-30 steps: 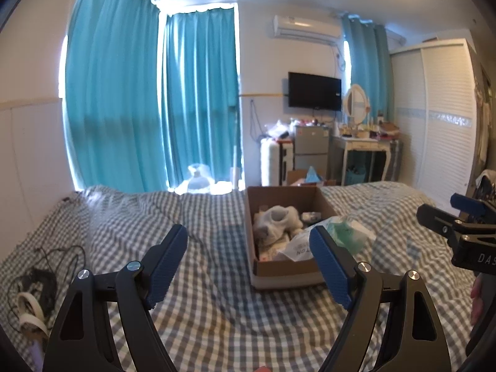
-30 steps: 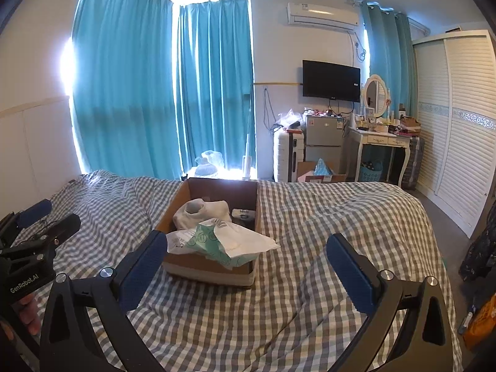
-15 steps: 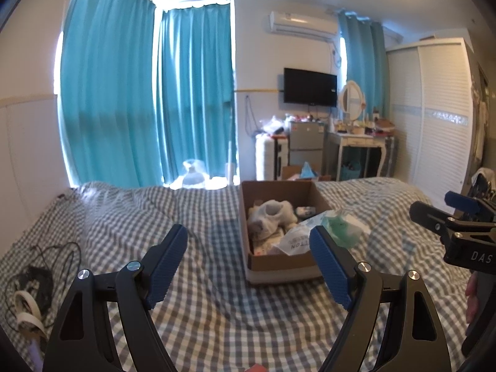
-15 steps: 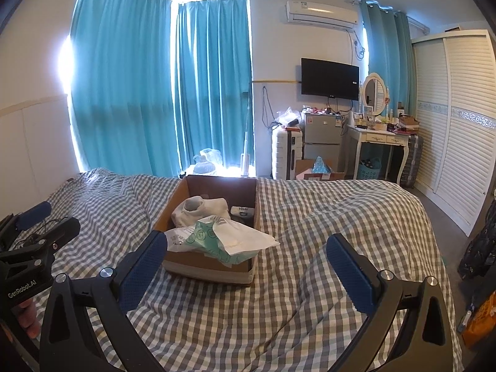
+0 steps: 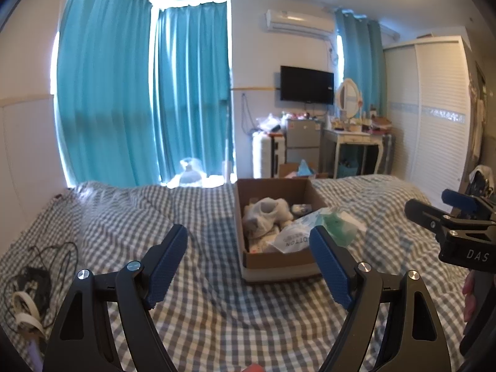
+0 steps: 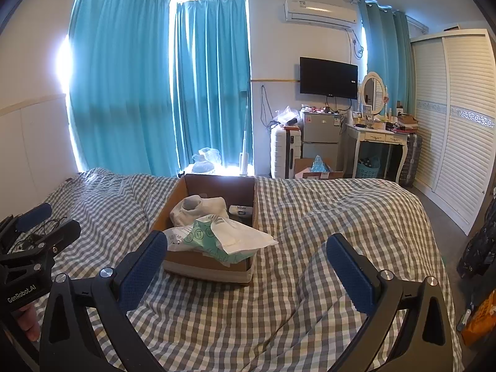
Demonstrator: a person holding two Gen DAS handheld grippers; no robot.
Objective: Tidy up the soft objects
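Left view has panned slightly, cardboard box shifted right in frame; both tongs stay wide open, empty.
White garment and green-white bag sit in box on checked bed; stage unclear.

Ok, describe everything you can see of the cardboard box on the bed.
The cardboard box is brown, open-topped and rectangular, sitting flat on the checked bedspread. Its base looks paler. Inside lie a bundle of white cloth, a crinkled white and green plastic bag spilling over the near rim, and a small packet. Neither claw touches it.
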